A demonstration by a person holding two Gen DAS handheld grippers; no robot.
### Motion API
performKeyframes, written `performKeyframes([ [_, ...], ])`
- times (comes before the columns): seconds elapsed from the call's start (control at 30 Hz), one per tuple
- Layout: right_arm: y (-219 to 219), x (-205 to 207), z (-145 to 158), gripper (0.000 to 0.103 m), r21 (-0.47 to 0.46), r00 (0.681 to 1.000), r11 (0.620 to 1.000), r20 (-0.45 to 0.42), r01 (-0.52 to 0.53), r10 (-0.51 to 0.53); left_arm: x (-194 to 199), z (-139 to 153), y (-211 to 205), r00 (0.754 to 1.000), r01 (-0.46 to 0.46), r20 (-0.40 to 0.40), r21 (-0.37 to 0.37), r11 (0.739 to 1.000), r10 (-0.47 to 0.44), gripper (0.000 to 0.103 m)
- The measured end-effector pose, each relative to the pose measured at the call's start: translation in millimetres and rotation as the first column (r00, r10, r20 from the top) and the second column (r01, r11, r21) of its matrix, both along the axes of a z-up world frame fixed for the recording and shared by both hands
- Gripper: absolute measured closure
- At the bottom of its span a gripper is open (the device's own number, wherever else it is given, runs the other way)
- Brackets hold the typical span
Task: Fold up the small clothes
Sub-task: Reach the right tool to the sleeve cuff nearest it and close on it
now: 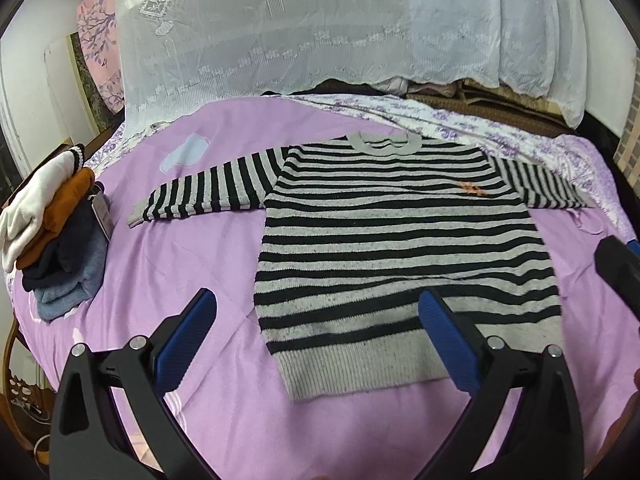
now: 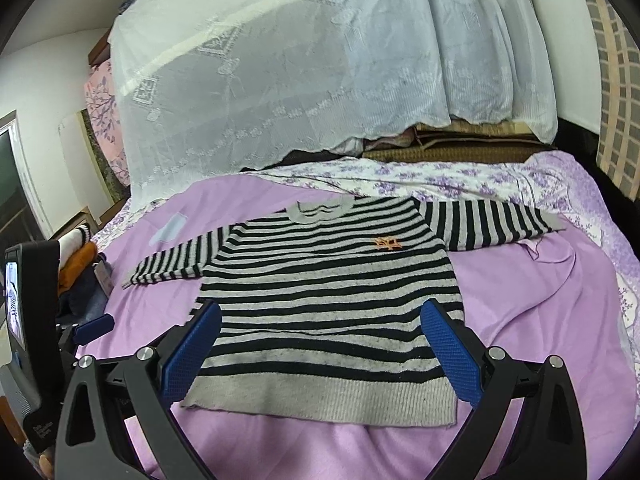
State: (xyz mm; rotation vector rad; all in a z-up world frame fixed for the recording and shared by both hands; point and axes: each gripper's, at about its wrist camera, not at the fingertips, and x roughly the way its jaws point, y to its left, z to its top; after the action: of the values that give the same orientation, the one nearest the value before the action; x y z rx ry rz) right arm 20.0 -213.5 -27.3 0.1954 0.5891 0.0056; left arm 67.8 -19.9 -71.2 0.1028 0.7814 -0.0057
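Striped sweater [image 1: 404, 248] lies flat mid-frame on the purple bed [image 1: 200, 264], left gripper [image 1: 318, 312] spread wide below, folded clothes stack [image 1: 56, 232] at left.

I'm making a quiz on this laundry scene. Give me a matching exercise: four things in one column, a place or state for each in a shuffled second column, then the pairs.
Things:
1. striped sweater
2. folded clothes pile
3. left gripper
4. lace curtain

Places or states:
A. stacked at the bed's left edge
B. hanging behind the bed
C. spread flat, sleeves out, on the purple sheet
D. open, holding nothing

Pairs: 1-C, 2-A, 3-D, 4-B
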Motion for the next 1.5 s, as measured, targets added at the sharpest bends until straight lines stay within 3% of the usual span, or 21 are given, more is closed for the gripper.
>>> performKeyframes([
  [0.27,-48,46,-17,0.003,0.03,0.999,0.999,-0.029,0.032,-0.031,50,-20,-10,0.999,0.037,-0.003,0.009,0.999,-0.037,0.004],
  [0.4,-85,76,-5,0.003,0.017,0.995,0.996,-0.062,0.082,-0.081,78,-20,-20,0.996,0.074,0.042,0.006,0.997,-0.075,0.004],
  [0.47,-105,85,19,0.003,0.017,0.994,0.994,-0.006,0.112,-0.112,94,-17,-27,0.996,0.087,0.038,0.004,0.996,-0.087,0.004],
  [0.57,-141,90,59,0.003,0.068,0.97,0.983,0.159,0.173,-0.182,128,-7,-36,0.997,0.07,0.014,-0.025,0.997,-0.069,0.004],
  [0.63,-170,95,66,0.003,0.129,0.949,0.972,0.227,0.195,-0.221,151,-3,-43,0.999,0.045,0.0,-0.051,0.998,-0.045,0.004],
  [0.7,-201,107,52,0.003,0.199,0.95,0.96,0.203,0.199,-0.239,172,-1,-52,1.0,0.023,-0.003,-0.054,0.998,-0.023,0.004],
  [0.73,-219,114,40,0.003,0.25,0.953,0.945,0.162,0.211,-0.256,180,-2,-57,1.0,0.015,-0.003,-0.047,0.999,-0.015,0.004],
  [0.8,-258,119,-2,0.003,0.411,0.946,0.876,0.085,0.253,-0.313,197,-8,-72,1.0,0.014,-0.016,-0.035,0.999,-0.015,0.004],
  [0.87,-295,118,-48,0.003,0.559,0.927,0.774,0.022,0.299,-0.374,209,-18,-85,0.998,0.03,-0.05,-0.037,0.999,-0.031,0.004],
  [0.93,-321,119,-82,0.007,0.641,0.92,0.698,-0.033,0.32,-0.391,223,-32,-104,0.993,0.05,-0.101,-0.043,0.998,-0.054,0.004],
  [0.97,-337,122,-99,0.01,0.676,0.914,0.655,-0.071,0.338,-0.398,232,-39,-118,0.989,0.067,-0.132,-0.049,0.997,-0.073,0.004],
  [1.07,-364,118,-126,0.02,0.717,0.892,0.584,-0.119,0.38,-0.435,244,-54,-157,0.975,0.123,-0.18,-0.052,0.991,-0.131,0.004],
  [1.23,-396,105,-149,0.043,0.783,0.854,0.466,-0.155,0.412,-0.496,252,-87,-204,0.969,0.184,-0.173,0.026,0.983,-0.177,0.004],
  [1.3,-404,104,-149,0.047,0.79,0.844,0.444,-0.165,0.422,-0.51,256,-118,-207,0.967,0.18,-0.193,0.065,0.982,-0.165,0.004],
  [1.33,-408,106,-146,0.048,0.78,0.84,0.45,-0.169,0.434,-0.517,258,-125,-205,0.964,0.179,-0.207,0.038,0.983,-0.168,0.004],
  [1.4,-411,115,-137,0.049,0.746,0.833,0.483,-0.171,0.459,-0.527,261,-120,-194,0.96,0.173,-0.215,-0.05,0.984,-0.179,0.004],
  [1.5,-417,135,-125,0.05,0.666,0.811,0.536,-0.187,0.519,-0.554,263,-123,-192,0.958,0.171,-0.221,-0.063,0.983,-0.181,0.004],
])
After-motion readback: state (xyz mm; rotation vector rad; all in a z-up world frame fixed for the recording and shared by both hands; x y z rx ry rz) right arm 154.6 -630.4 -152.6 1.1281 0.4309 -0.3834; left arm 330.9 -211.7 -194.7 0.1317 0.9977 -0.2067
